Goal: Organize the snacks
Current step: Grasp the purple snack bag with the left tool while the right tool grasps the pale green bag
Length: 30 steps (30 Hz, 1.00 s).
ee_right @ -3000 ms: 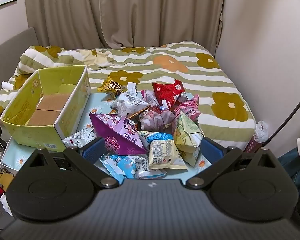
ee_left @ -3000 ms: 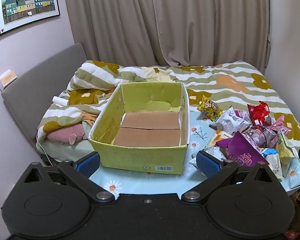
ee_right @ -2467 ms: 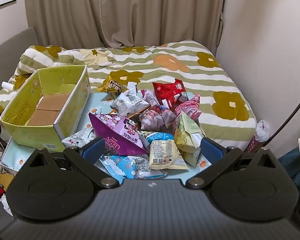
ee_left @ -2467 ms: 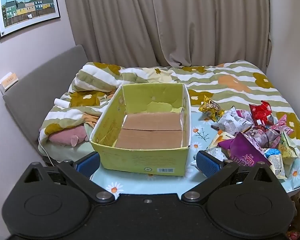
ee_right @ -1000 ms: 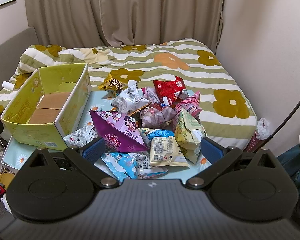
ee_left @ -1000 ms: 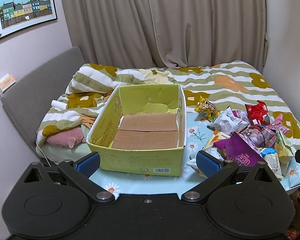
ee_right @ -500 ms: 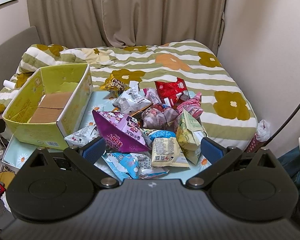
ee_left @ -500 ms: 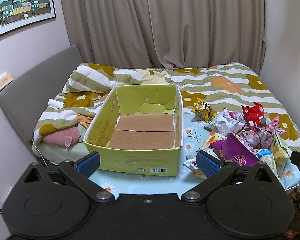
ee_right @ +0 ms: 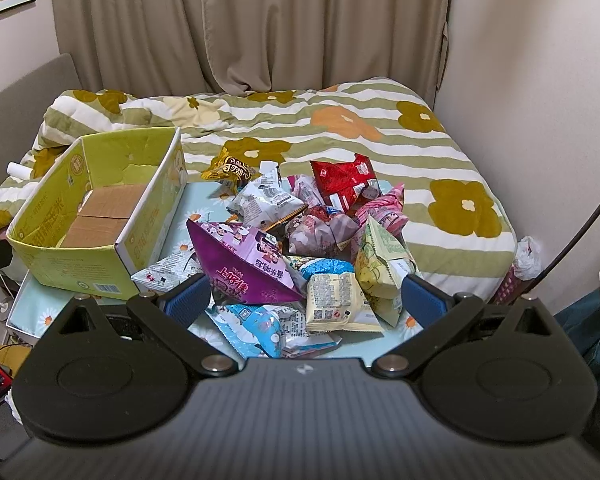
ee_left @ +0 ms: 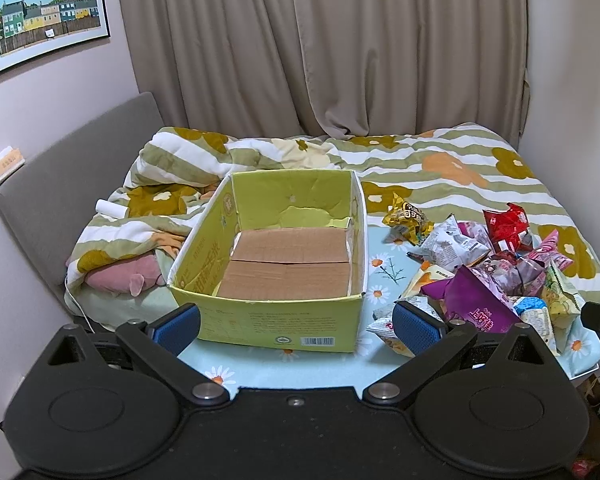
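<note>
A yellow-green cardboard box [ee_left: 276,322] [ee_right: 80,276] stands open on a low table with a daisy-print cloth [ee_left: 332,372]; only brown cardboard flaps show inside. To its right lies a heap of snack packets: a big purple bag [ee_right: 244,264] [ee_left: 476,304], a red bag [ee_right: 342,178], a cream packet [ee_right: 338,300], a blue packet [ee_right: 256,326], a yellow-brown packet [ee_right: 230,170]. My left gripper [ee_left: 296,322] is open, hovering before the box's near wall. My right gripper [ee_right: 306,300] is open above the near edge of the heap, holding nothing.
Behind the table is a bed with a green-striped flowered duvet [ee_right: 340,120], a pink plush [ee_left: 120,276] at its left and a grey headboard [ee_left: 72,184]. Curtains [ee_left: 320,48] hang behind. A wall [ee_right: 540,100] bounds the right; a dark cable [ee_right: 580,236] crosses there.
Both views have shifted slightly: the left gripper has drifted back and a little right, the right gripper has risen a little. Box and snacks have not moved. Both grippers remain open.
</note>
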{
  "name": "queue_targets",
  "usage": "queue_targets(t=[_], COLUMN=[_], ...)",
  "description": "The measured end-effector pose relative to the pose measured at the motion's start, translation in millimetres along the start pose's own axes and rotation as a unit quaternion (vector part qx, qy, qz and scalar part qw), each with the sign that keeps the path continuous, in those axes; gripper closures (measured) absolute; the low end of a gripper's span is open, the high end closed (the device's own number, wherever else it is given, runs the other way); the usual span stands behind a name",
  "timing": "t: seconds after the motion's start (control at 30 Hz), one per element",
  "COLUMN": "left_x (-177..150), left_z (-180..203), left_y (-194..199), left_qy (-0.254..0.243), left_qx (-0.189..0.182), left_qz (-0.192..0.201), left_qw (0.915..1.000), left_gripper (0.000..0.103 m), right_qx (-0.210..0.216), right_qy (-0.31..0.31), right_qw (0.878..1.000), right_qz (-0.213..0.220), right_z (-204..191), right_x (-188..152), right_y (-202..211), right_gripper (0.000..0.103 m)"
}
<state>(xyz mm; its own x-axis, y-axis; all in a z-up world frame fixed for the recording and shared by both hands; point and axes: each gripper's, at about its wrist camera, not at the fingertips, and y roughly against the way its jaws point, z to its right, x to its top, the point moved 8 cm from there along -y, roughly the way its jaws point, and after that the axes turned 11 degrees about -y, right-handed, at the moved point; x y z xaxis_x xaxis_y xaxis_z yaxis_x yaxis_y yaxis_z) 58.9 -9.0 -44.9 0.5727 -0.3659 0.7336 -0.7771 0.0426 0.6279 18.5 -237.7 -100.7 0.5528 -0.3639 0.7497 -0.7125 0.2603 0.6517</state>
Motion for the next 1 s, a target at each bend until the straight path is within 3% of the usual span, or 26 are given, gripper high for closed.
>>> queue_targets(t=[0.23,0.5,0.8,1.0], left_x=[3,15,39,51], left_z=[1,21,83,133], left_y=[-6,-28,-72,-114], left_qy=[-0.001,-0.026,-0.053,-0.046], left_qx=[-0.021,-0.084,-0.154,-0.174], left_qz=[-0.005,0.002,-0.007,-0.045], left_qw=[0.9998,0.9961,0.9866,0.9826], left_gripper=[0.0,0.0,0.0,0.0], right_qx=[-0.002,-0.009,-0.033,-0.025], right_qy=[-0.005,-0.018,-0.055,-0.072], right_qw=[1.0,1.0,0.998,0.996], right_qz=[-0.005,-0.015,-0.01,-0.04], right_z=[2,26,76,105], right_x=[-1,2,30,38], right_y=[1,-19,-65,-118], right_gripper=[0.0,0.0,0.0,0.0])
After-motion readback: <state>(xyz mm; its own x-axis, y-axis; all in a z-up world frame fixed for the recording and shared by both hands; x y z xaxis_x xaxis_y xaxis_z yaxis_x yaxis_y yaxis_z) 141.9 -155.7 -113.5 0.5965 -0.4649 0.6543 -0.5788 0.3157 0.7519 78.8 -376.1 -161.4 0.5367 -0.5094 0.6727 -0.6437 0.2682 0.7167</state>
